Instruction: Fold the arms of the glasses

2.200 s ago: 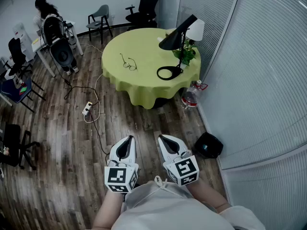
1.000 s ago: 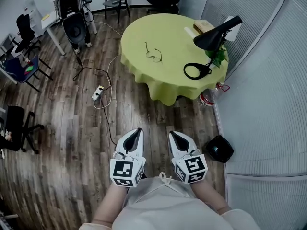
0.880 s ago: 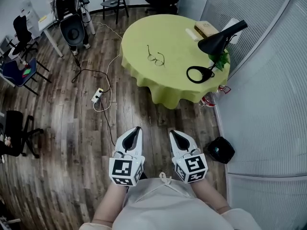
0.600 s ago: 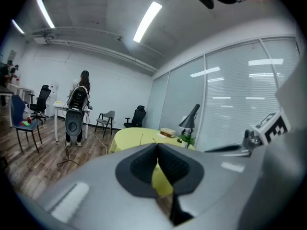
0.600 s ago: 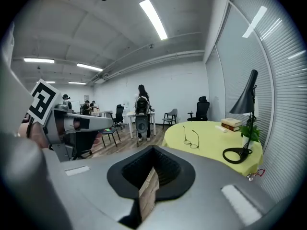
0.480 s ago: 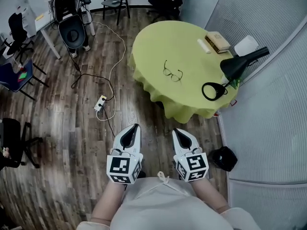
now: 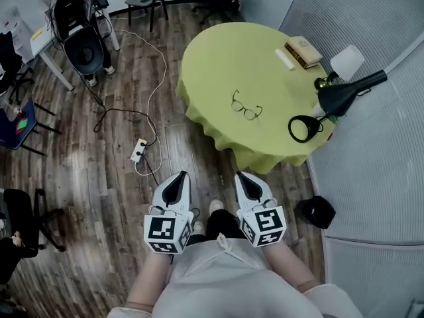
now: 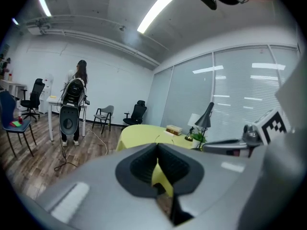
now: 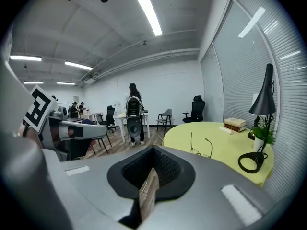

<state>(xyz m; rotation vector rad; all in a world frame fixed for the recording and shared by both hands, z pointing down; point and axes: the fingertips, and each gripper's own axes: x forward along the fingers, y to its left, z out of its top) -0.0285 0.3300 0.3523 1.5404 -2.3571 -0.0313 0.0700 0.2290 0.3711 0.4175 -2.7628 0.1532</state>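
Left claw and right claw both pinched together, empty. Glasses unfolded on table, 1 o'clock.

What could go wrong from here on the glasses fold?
1. The left gripper and right gripper are shut and short of the table; arriving shut could shove the thin-framed glasses along it.
2. The lamp has its base close beside the glasses, so the right gripper might clip it.
3. The power strip and cable lie on the floor left of the approach: a trip hazard.
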